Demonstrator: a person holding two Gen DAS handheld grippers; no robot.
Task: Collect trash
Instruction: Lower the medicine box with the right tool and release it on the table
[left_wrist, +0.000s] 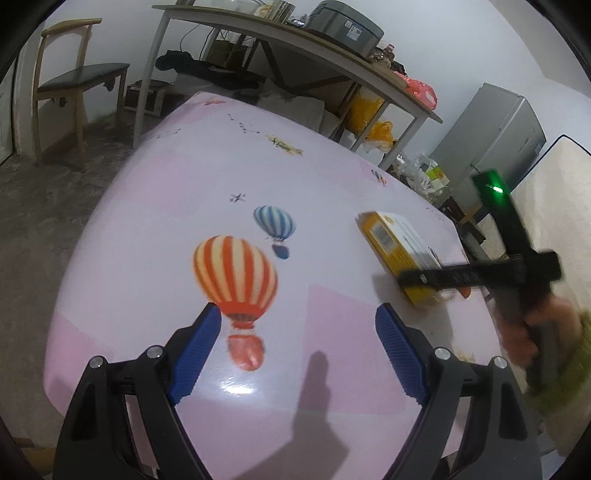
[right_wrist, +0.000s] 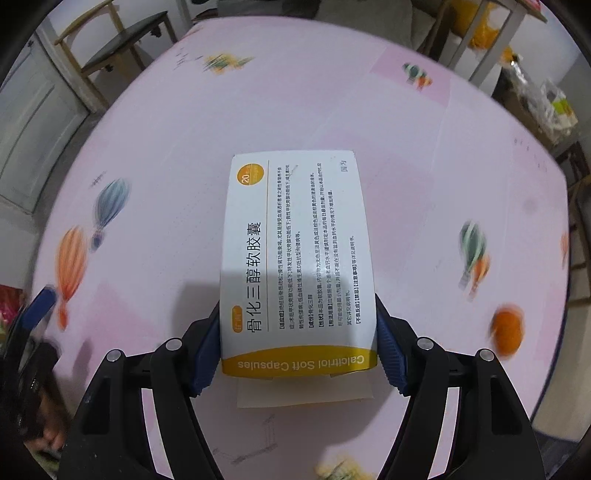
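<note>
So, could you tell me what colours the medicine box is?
White with yellow-orange bands, seen best in the right wrist view: medicine box.

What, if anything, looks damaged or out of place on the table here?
Only the medicine box between the right claw pads: the end flap nearest the claw hangs open, flat on the pink tablecloth. Otherwise the box looks intact, nothing is spilled, and the left claw is empty.
</note>
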